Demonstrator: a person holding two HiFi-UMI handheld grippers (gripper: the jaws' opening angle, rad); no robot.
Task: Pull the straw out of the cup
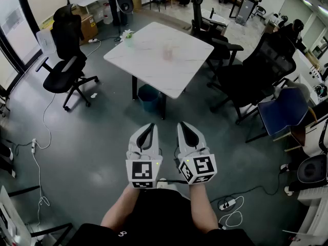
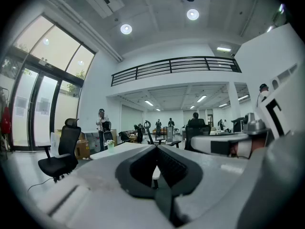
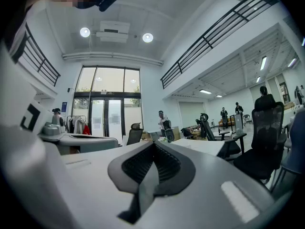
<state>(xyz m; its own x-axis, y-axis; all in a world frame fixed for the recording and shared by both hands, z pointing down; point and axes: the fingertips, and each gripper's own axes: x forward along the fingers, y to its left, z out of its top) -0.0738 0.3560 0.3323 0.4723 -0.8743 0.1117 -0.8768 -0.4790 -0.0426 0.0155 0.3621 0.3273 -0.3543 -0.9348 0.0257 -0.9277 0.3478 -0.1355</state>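
A pale, see-through cup (image 1: 168, 53) stands near the middle of the white marble table (image 1: 154, 68), far ahead of me. It is too small and blurred here for a straw to show. My left gripper (image 1: 149, 127) and right gripper (image 1: 185, 125) hang side by side close to my body, over the grey floor and well short of the table. Both are shut with nothing between the jaws. In the left gripper view the left gripper (image 2: 156, 147) points level at the table (image 2: 119, 150). In the right gripper view the right gripper (image 3: 153, 143) has its tips touching.
A small potted plant (image 1: 127, 35) sits on the table's far left corner. A teal bin (image 1: 150, 97) stands under the table. Black office chairs flank it on the left (image 1: 66, 60) and right (image 1: 264, 65), with a blue chair (image 1: 284, 110) nearer. Cables and a power strip (image 1: 226, 204) lie on the floor.
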